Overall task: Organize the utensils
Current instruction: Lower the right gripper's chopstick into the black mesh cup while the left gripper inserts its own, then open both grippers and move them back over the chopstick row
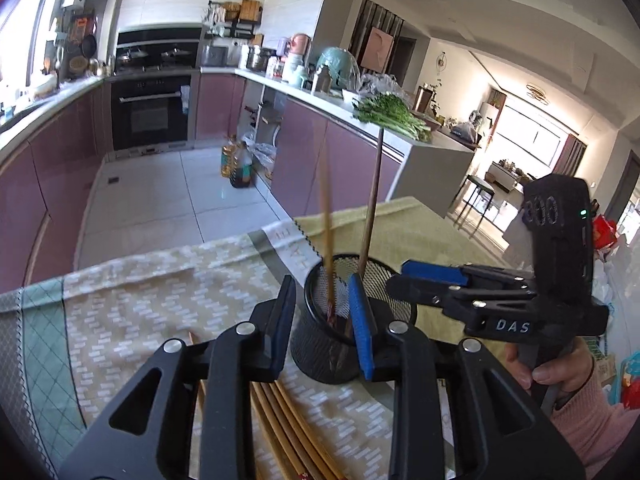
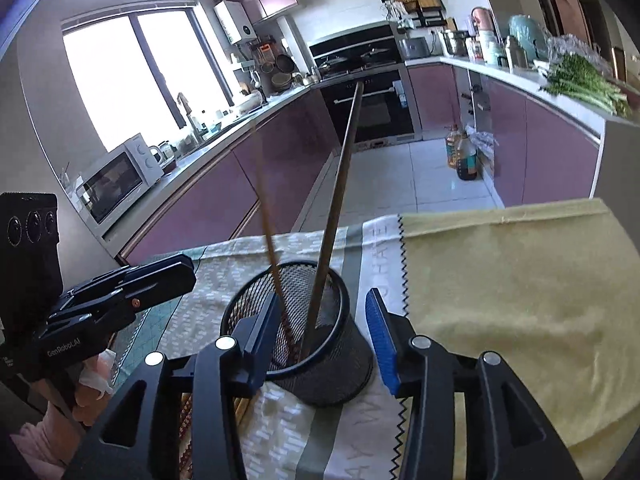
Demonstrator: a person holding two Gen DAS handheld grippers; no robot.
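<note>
My left gripper (image 1: 322, 320) is open, so one blurry chopstick (image 1: 327, 236) drops into the mesh cup (image 1: 344, 344) at the frame's middle. My right gripper (image 2: 320, 340) gapes too. More chopsticks (image 1: 280, 420) wait below.

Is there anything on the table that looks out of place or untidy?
Yes. Only two chopsticks stand in the black mesh cup, while several chopsticks lie loose on the patterned cloth beside it. One standing stick is blurred. Nothing looks spilled or damaged.
</note>
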